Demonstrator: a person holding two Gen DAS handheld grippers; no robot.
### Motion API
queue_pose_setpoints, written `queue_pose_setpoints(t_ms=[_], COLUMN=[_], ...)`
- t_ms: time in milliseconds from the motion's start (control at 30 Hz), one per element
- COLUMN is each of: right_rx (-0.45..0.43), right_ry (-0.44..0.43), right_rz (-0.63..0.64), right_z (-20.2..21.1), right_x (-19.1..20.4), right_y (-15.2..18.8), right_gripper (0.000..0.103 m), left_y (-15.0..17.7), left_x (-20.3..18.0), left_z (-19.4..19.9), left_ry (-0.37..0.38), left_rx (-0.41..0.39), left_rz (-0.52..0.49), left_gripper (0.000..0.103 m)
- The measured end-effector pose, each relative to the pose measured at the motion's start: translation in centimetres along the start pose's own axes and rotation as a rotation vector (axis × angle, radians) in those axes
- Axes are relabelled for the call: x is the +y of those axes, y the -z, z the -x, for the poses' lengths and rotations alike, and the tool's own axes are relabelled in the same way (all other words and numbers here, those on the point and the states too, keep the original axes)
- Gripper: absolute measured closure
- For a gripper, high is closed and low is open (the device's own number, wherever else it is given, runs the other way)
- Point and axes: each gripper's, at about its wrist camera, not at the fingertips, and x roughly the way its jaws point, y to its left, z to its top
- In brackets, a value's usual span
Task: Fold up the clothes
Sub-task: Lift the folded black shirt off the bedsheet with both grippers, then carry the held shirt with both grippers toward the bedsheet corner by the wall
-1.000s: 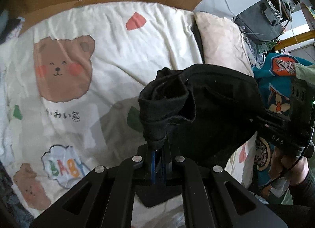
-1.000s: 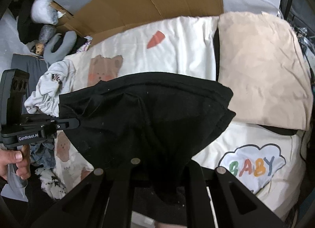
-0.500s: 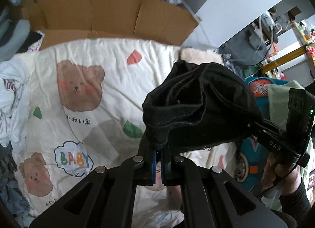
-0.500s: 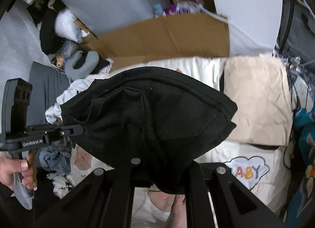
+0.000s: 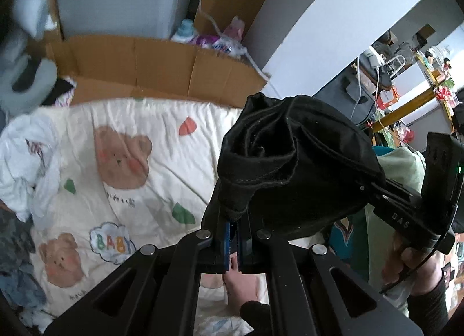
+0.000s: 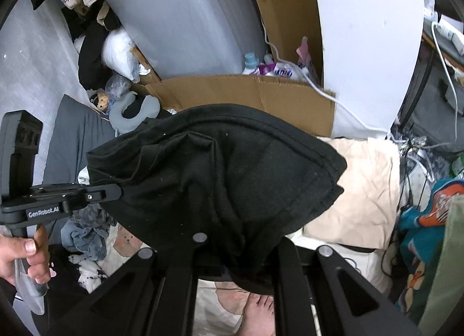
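Bear-print quilt (image 5: pixel 162 144) below, soft creased blk garment (image 5: pixel 298 162) bunched

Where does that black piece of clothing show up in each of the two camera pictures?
Left wrist view: the black garment hangs right of centre, bunched above this camera's own tool.
Right wrist view: it fills the centre, spread wide.
Shared landmark: the brown cardboard standing behind the bear-print blanket.
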Motion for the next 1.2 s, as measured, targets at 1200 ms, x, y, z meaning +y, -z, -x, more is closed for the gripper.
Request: queue_pose_setpoints(t_ms=[1200], right_rx=[-0.136], right_ry=[0.081], right_rz=[-0.167], right_z=[15.1], right_x=[-12.5], right_y=[2.2], right_gripper=[0.095], left_y=[-3.0], left_x=[-15.2], left_z=[-0.4], left_ry=[0.130], left_rx=[-0.026], left_rz=[-0.132], left_gripper=[0.101])
